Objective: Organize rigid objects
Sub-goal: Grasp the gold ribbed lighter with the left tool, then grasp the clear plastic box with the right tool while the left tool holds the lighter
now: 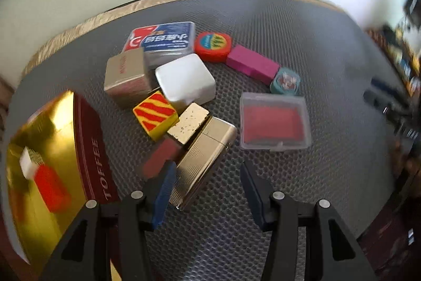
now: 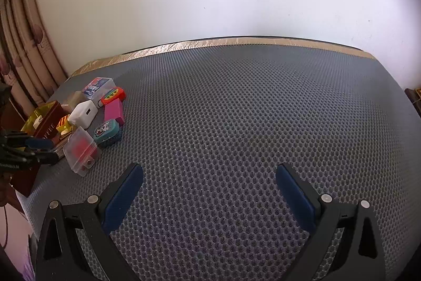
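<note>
My left fingers (image 1: 208,191) stand released around the ribbed gold lighter (image 1: 204,162), its near end between them, so I should square up, clench across its flat sides, while my right fingers (image 2: 209,191) wait released.

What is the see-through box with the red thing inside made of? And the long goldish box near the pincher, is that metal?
The clear lidded box looks like hard plastic: you can see the red pad through it, and it has a moulded clasp. The ribbed pale-gold case is probably brushed metal, since it gleams and shows fine grooves, though metallic-coated plastic is possible. It lies beside the open left gripper.
</note>
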Motion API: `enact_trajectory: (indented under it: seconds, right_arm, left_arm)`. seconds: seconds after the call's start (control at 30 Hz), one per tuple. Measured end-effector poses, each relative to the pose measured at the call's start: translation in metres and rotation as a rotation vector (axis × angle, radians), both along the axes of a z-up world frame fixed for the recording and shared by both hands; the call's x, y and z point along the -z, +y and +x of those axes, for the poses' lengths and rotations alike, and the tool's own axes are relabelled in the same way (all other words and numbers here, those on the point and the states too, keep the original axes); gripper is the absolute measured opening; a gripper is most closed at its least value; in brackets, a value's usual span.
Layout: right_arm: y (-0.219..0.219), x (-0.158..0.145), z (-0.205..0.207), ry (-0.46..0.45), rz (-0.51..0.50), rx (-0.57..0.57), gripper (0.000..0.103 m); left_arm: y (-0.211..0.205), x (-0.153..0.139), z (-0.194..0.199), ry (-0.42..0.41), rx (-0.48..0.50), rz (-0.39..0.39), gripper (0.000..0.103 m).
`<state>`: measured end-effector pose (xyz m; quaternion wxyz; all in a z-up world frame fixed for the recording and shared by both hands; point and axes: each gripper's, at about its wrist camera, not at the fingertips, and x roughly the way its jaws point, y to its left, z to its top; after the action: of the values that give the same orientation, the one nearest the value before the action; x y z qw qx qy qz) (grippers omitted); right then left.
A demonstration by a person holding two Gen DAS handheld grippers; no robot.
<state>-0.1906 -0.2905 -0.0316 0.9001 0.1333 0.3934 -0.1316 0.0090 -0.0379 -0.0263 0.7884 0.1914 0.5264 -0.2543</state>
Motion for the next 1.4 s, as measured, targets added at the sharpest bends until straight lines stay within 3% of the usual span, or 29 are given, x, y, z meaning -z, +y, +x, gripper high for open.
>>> enact_trajectory:
  seconds: [0.27,0.4,0.43,0.5,0.53,0.73,0.97,1.13,1.3,1.4]
  right_arm:
    - [-0.001,0.001,0.001,0.014,0.009,-0.007,0.100]
    - [0.000,0.003,0.004,0.031,0.010,-0.015,0.100]
    - [0.000,0.004,0.006,0.039,0.013,-0.019,0.100]
    - [0.000,0.006,0.008,0.051,0.015,-0.024,0.100]
    - [0.000,0.006,0.008,0.055,0.014,-0.025,0.100]
    - [0.000,0.008,0.010,0.067,0.021,-0.033,0.100]
    - [0.001,0.004,0.007,0.033,0.032,-0.058,0.100]
    - [0.031,-0.014,0.008,-0.060,0.054,-0.305,0.100]
    - [0.095,-0.043,0.036,-0.044,-0.006,-0.639,0.099]
    - [0.132,-0.048,0.066,0.036,-0.079,-0.814,0.092]
  left_arm:
    - [-0.024,0.014,-0.005,-0.026,0.050,0.119,0.052]
    - [-0.019,0.014,0.000,0.015,0.044,0.065,0.049]
    - [-0.015,0.013,0.002,0.025,0.017,0.041,0.045]
    - [-0.010,0.015,0.008,0.046,-0.010,-0.004,0.025]
    - [-0.007,0.014,0.010,0.046,-0.029,-0.028,0.023]
    - [0.013,0.013,-0.013,-0.010,-0.129,-0.112,0.020]
    - [0.046,0.001,-0.049,0.016,-0.286,-0.276,0.020]
    - [0.052,-0.005,-0.068,0.044,-0.307,-0.313,0.020]
    - [0.056,-0.015,-0.091,0.043,-0.306,-0.330,0.020]
    - [0.060,-0.024,-0.104,0.010,-0.310,-0.329,0.020]
